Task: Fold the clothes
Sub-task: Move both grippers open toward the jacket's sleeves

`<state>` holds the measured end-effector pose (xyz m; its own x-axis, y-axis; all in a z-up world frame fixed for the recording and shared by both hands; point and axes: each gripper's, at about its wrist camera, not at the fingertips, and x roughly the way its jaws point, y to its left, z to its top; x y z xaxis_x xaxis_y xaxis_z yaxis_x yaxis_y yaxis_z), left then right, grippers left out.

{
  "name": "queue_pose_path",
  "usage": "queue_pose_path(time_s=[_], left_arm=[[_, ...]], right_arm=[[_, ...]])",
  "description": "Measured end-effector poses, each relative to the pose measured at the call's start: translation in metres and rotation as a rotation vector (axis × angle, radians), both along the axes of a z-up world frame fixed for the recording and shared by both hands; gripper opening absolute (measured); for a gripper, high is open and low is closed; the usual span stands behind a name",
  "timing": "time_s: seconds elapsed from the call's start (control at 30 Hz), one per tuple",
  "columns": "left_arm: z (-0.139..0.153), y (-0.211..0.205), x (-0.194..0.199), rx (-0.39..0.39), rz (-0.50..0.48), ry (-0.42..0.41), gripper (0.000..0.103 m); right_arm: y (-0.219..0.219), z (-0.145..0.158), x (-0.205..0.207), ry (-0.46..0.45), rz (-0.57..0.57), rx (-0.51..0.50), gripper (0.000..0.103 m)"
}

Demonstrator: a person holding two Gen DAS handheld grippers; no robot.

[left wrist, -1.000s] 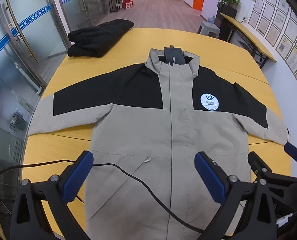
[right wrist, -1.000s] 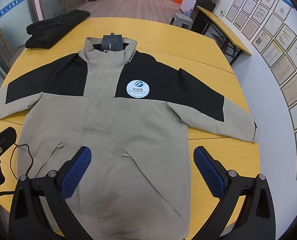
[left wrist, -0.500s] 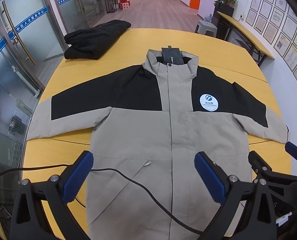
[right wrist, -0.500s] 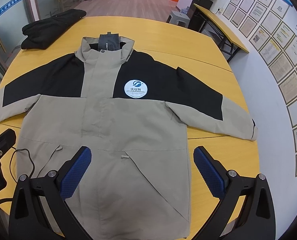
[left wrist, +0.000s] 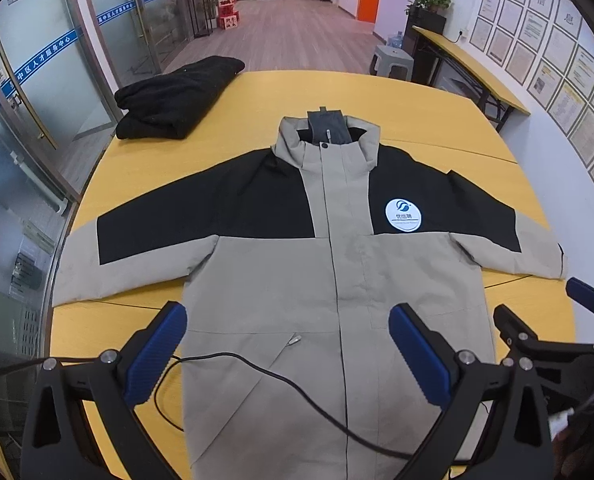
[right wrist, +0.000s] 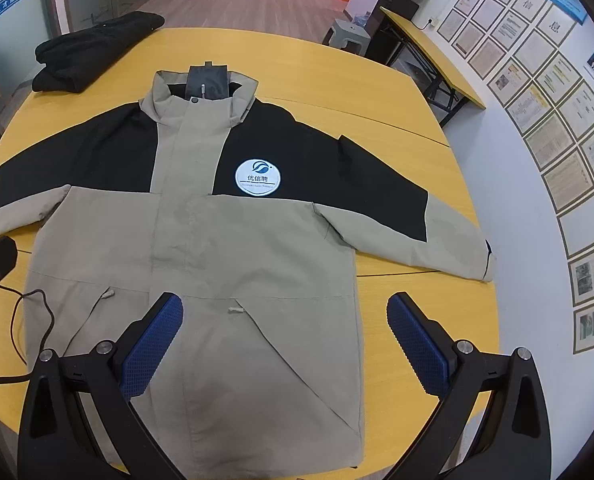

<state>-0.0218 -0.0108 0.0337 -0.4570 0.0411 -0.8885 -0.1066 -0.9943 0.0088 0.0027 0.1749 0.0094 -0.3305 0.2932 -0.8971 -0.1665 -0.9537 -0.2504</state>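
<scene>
A khaki and black jacket point(left wrist: 337, 272) lies flat, front up and zipped, on the yellow table point(left wrist: 417, 96), sleeves spread to both sides and collar at the far end. It also shows in the right wrist view point(right wrist: 225, 240). My left gripper point(left wrist: 287, 344) is open and empty, held above the jacket's lower left part. My right gripper point(right wrist: 285, 332) is open and empty above the lower right part near the hem. The right gripper also shows at the right edge of the left wrist view point(left wrist: 545, 320).
A folded black garment point(left wrist: 177, 100) lies at the table's far left corner. A black cable point(left wrist: 257, 372) trails over the jacket's lower part. Glass doors stand to the left, a wall of framed papers point(right wrist: 557, 120) to the right, and a side table point(right wrist: 429, 56) behind.
Both views have tilted up slightly, so the jacket sits a little lower in frame. The jacket has not moved and both grippers stay open.
</scene>
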Motion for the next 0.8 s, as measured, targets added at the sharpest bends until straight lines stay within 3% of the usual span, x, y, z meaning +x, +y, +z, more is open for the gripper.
queue_pose_path(time_s=[0.13,0.27,0.43,0.53,0.7,0.8], left_arm=[[0.038,-0.024,0.011,-0.037,0.019,-0.077,0.103],[0.053,-0.027,0.025,-0.071,-0.017,-0.040,0.103],[0.023,-0.007,0.019,0.010,-0.021,0.060,0.103],[-0.001,0.009,0.003,0.138,-0.011,0.030,0.103],[-0.042,0.054,-0.026,0.117,-0.098,0.035,0.103],[-0.067,0.069,-0.044,0.116,-0.076,0.029,0.103]], right_arm=[[-0.002,0.013,0.005,-0.047,0.000,-0.005,0.103],[-0.008,0.028,0.012,-0.050,0.012,-0.030,0.103],[-0.014,0.030,0.010,0.073,0.026,-0.025,0.103],[0.004,0.016,0.010,0.077,-0.013,-0.058,0.103],[0.054,-0.002,0.013,0.142,-0.040,-0.098,0.103],[0.086,-0.022,0.017,0.203,-0.054,-0.082,0.103]])
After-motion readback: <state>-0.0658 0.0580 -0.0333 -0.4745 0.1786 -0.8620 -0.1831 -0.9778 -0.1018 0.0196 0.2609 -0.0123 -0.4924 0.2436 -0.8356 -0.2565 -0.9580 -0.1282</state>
